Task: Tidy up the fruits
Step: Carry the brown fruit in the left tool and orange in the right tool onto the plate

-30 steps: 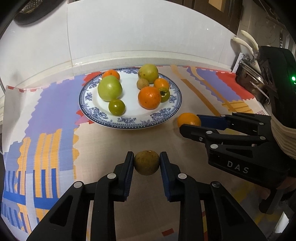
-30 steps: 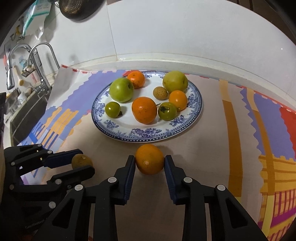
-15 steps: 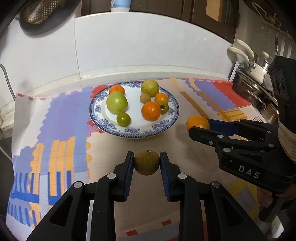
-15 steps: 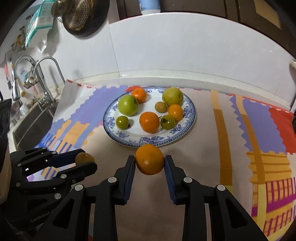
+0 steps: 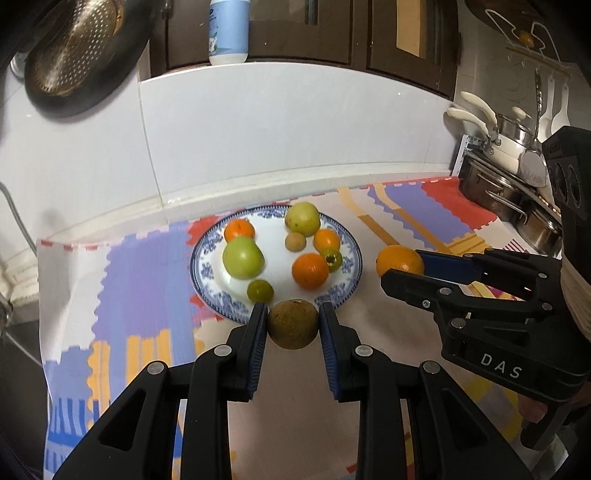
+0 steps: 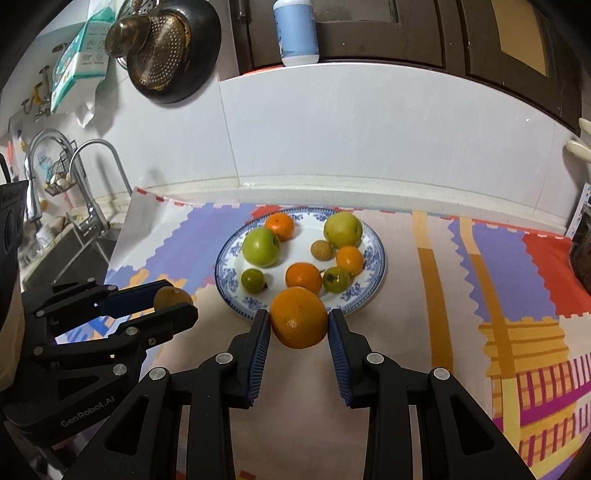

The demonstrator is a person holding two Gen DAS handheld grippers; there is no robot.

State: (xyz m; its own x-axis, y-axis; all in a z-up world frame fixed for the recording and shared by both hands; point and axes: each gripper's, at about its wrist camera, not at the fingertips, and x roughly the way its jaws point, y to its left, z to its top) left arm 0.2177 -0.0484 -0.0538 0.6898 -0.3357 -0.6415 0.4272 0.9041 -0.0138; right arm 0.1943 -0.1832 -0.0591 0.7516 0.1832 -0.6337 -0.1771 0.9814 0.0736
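Nearest: left gripper (image 5: 293,324) is clamped on a brownish-green fruit (image 5: 293,324), pads pressing both sides. Right gripper (image 6: 299,324) is clamped on an orange (image 6: 299,317) the same way. Both fruits are held up off the patterned mat (image 6: 424,332), just in front of the blue & white plate (image 6: 376,273). On the plate: two big green fruits, three smaller oranges, two small green ones, one small brown one. Behind that, white tiled wall w/ a hanging colander (image 6: 162,48).

White tiled wall (image 6: 369,147) behind a counter spread with a patterned cloth (image 6: 517,266); dark wooden cabinets (image 5: 332,29) above; sink faucet (image 6: 92,177) at left.
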